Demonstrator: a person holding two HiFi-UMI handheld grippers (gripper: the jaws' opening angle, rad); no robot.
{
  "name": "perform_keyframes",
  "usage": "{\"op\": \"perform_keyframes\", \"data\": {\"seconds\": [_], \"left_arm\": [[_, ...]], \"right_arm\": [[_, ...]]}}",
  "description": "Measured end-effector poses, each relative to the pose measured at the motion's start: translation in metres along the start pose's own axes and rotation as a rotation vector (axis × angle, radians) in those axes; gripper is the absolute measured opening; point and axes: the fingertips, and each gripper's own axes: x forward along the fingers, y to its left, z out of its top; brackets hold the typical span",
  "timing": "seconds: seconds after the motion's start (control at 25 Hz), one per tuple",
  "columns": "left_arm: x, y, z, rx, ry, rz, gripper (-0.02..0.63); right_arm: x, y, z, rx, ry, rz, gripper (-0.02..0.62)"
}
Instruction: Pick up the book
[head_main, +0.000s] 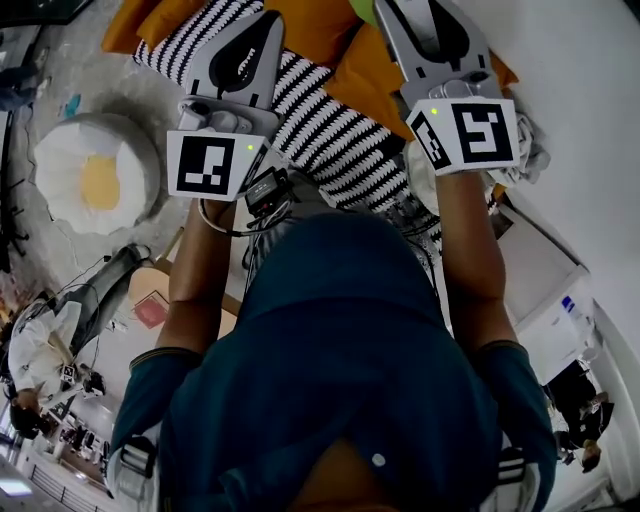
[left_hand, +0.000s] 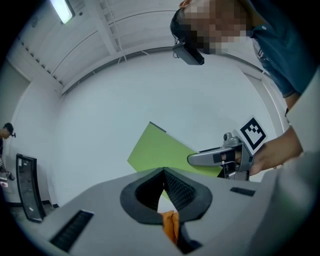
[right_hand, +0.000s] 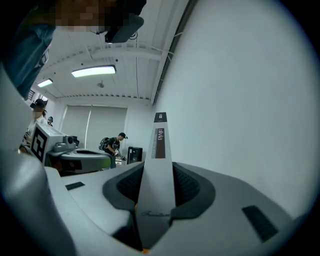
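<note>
The book (right_hand: 159, 150) is already off any support. It hangs in the air in front of a pale wall, carried by the right gripper (left_hand: 197, 158) alone. The right gripper view shows its grey spine standing upright between the jaws, whose dark pads clench it from both sides. From the left gripper view its green cover (left_hand: 160, 150) shows as a flat tilted sheet reaching out past the right gripper's tip.

The pick-up itself looks done. What may be left is only to steady the book or carry it somewhere, and the task names no such place.

The left gripper (head_main: 262, 25) plays no part in the hold: its jaws meet at the tips with nothing caught between them, and it sits well apart from the book.

In the head view both forearms stretch forward from the chest, roughly parallel, with the grippers pointing level and away from the person. Their marker cubes face up toward the camera. Below them lie a black-and-white striped cloth (head_main: 320, 110) and an orange cushion (head_main: 320, 30), neither of which touches the book.
</note>
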Motion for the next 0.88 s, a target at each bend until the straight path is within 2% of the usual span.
{"op": "perform_keyframes", "data": {"seconds": [0.08,0.28,0.72,0.88], "left_arm": [[-0.006,-0.010,0.013,0.000,-0.030,-0.013,0.005],[-0.026,-0.031,0.032,0.014,-0.033,-0.020,0.005],[-0.073,-0.077,0.073,0.031,-0.106,-0.034,0.005],[-0.086,-0.095,0.078,0.037,-0.086,-0.031,0.005]], "right_arm": [[-0.016,0.009,0.015,0.011,-0.037,0.017,0.150],[-0.056,0.031,0.042,0.005,-0.095,0.055,0.150],[-0.139,0.065,0.073,0.030,-0.150,0.092,0.150],[-0.164,0.074,0.081,0.043,-0.167,0.106,0.150]]}}
